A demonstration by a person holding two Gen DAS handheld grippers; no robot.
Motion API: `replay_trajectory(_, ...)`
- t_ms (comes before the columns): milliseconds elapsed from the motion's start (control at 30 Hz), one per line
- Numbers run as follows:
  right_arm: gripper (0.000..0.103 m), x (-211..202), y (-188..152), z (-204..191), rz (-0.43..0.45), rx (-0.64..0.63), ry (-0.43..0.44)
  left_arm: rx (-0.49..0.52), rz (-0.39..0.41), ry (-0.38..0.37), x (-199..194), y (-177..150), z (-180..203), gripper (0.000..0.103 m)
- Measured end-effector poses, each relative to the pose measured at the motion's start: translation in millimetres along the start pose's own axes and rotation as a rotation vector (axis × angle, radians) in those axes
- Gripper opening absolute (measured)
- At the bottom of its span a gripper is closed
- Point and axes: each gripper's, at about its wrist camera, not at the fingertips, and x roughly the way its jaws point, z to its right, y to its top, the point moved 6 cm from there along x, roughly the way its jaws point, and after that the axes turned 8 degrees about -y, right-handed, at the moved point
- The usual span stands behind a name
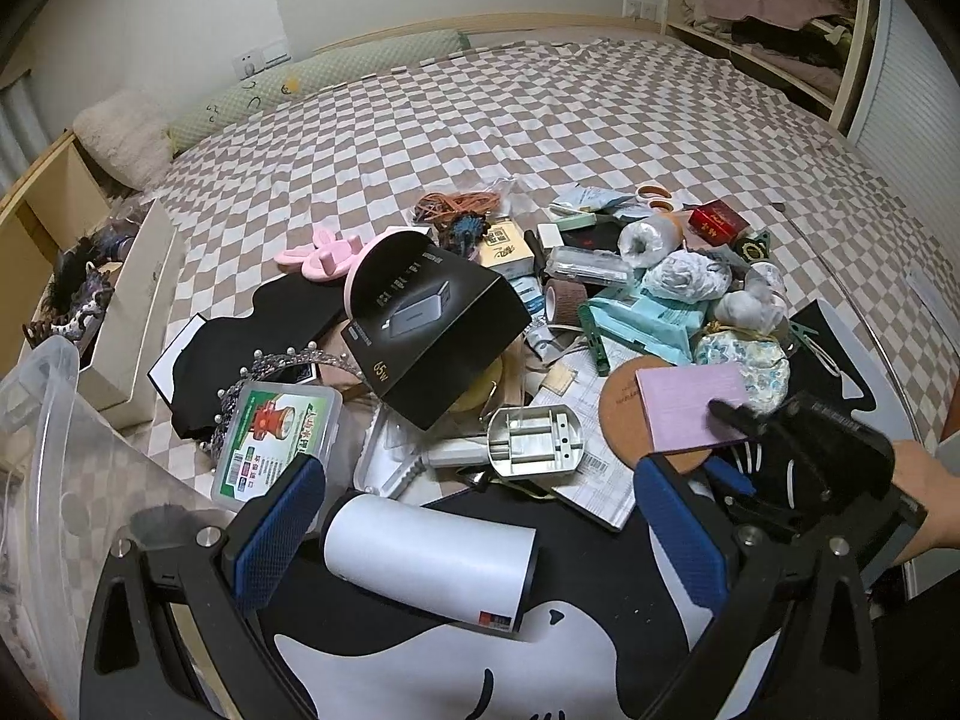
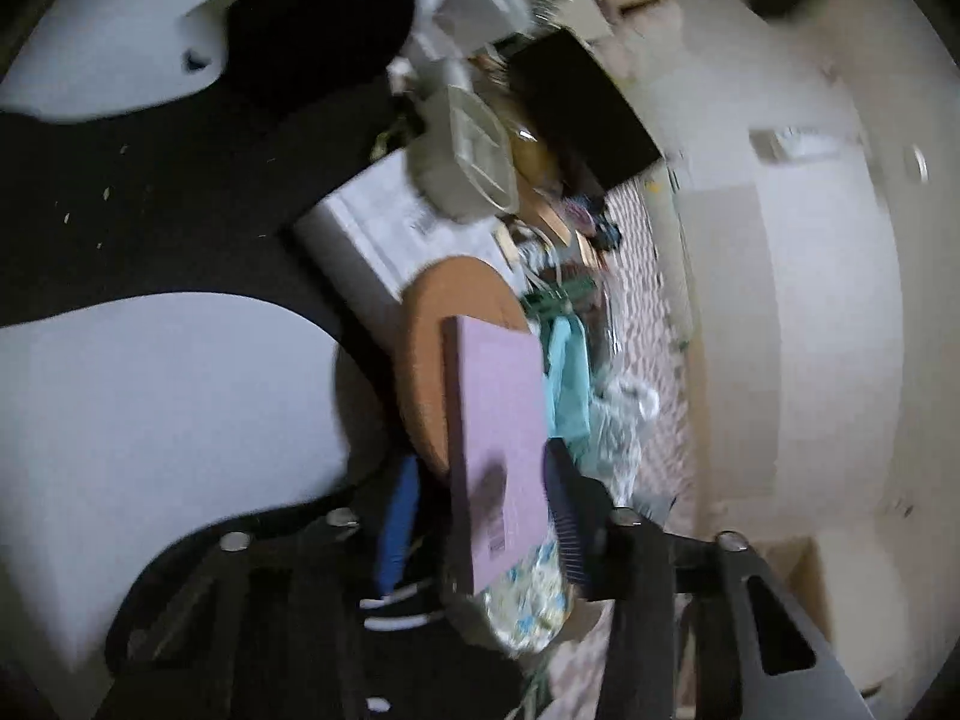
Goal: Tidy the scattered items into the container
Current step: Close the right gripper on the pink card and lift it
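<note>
Clearly the checkered bed [image 1: 480,120] carries the clutter, with the clear plastic container [image 1: 42,396] at its left edge. Left gripper [image 1: 480,534], spread, straddles a white cylinder [image 1: 429,564]. Right gripper [image 2: 480,516] is narrowed around the lilac pad [image 2: 498,420] on the cork coaster [image 2: 432,324]; contact is unclear, so seat both pads squarely before lifting.

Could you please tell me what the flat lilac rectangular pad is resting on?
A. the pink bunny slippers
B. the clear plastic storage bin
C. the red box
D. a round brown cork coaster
D: in both wrist views the flat lilac rectangular pad lies partly over the round brown cork coaster, with the right claw straddling the pad's near end.
</note>
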Motion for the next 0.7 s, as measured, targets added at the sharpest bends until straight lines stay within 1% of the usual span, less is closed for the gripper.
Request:
replay_trajectory(33,0.021,0,2,-2,0.009,-0.019,-0.002,0.001,0.001,0.0,-1,0,0,0.103)
replay_trajectory(100,0.021,-4,7,1,0.023,-0.016,0.007,0.004,0.001,-0.003,-2,-1,-1,0.103)
replay_trajectory(167,0.021,-10,12,9,0.036,0.032,0.059,0.012,0.0,-0.003,-3,-3,-2,0.103)
replay_trajectory(200,0.021,-14,14,16,0.038,0.073,0.101,0.017,-0.001,-0.002,-4,-4,-2,0.103)
replay_trajectory(333,0.021,-23,18,44,0.003,0.295,0.318,0.033,-0.013,0.007,-5,-11,-4,0.103)
replay_trajectory(500,0.02,-25,6,80,-0.118,0.698,0.686,0.054,-0.048,0.001,-3,-21,-2,0.103)
replay_trajectory(567,0.02,-27,-3,81,-0.162,0.833,0.813,0.064,-0.065,-0.008,-1,-25,2,0.103)
replay_trajectory(633,0.019,-29,-10,78,-0.202,0.908,0.874,0.069,-0.08,-0.025,1,-28,8,0.103)
replay_trajectory(700,0.019,-31,-13,74,-0.229,0.942,0.9,0.064,-0.094,-0.049,4,-30,14,0.103)
